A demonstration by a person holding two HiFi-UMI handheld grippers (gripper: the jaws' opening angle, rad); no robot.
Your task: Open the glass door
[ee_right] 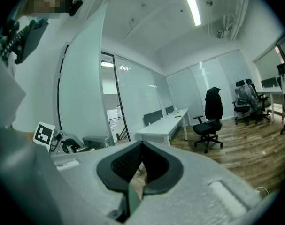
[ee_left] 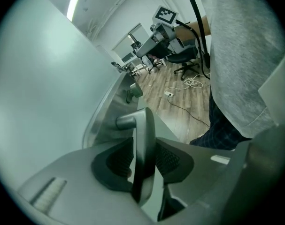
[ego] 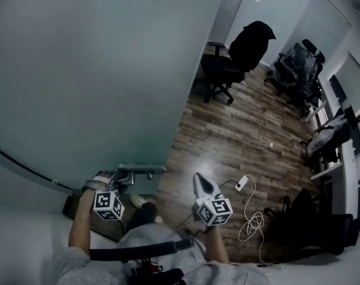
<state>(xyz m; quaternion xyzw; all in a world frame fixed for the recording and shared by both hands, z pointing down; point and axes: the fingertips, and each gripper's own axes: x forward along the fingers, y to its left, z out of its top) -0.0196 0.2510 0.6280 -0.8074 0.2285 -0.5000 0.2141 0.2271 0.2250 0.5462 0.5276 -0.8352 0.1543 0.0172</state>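
Note:
The frosted glass door fills the left of the head view, and its metal lever handle juts out at its lower edge. My left gripper is at that handle. In the left gripper view the handle stands upright between the two dark pads, which sit close beside it with a thin gap, so my left gripper is open around it. My right gripper hangs over the wooden floor, away from the door. Its jaws are shut with nothing in them.
A black office chair stands beyond the door's edge, with more chairs and desks along the right wall. A power strip and a coiled white cable lie on the floor near my right gripper.

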